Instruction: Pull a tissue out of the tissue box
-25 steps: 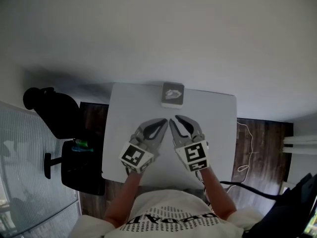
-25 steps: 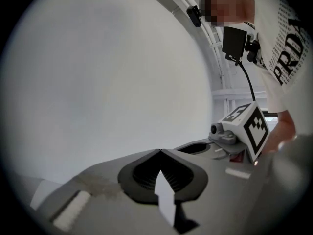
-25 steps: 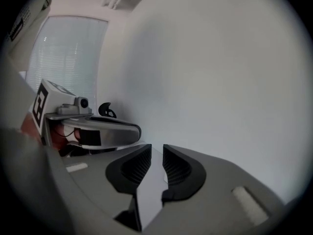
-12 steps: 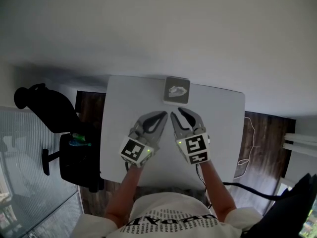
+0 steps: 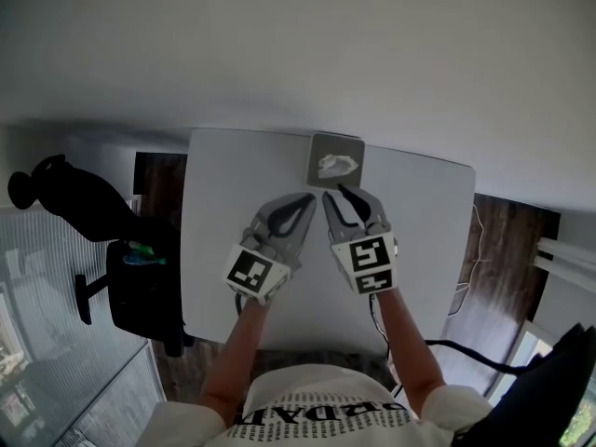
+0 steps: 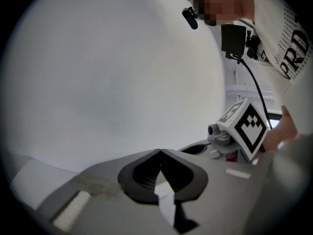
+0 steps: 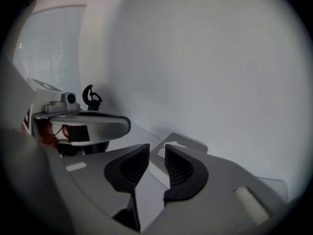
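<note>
a grey tissue box (image 5: pixel 336 161) is seen at the far edge of a white table (image 5: pixel 219 212), close to the wall. a white tissue (image 5: pixel 336 166) is puffed up through its top opening, where it can be pinched without the box being touched. the right gripper (image 5: pixel 335 194) is held just short of the box and angled down toward it. its jaws are parted by a narrow gap and nothing is caught between the pads. in the right gripper view the box is framed straight through that gap, so the spread is judged to be set for the tissue, which has not yet been reached. the left gripper (image 5: pixel 311 197) is held just beside the right one, over bare table, with its jaws pressed together tip to tip and nothing in them. it is thought to be placed there so that the box can be steadied, since a light box may be lifted along with the tissue when the pull is made. a black chair (image 5: pixel 93 214) is seen off the table's left side, well apart from the work.
</note>
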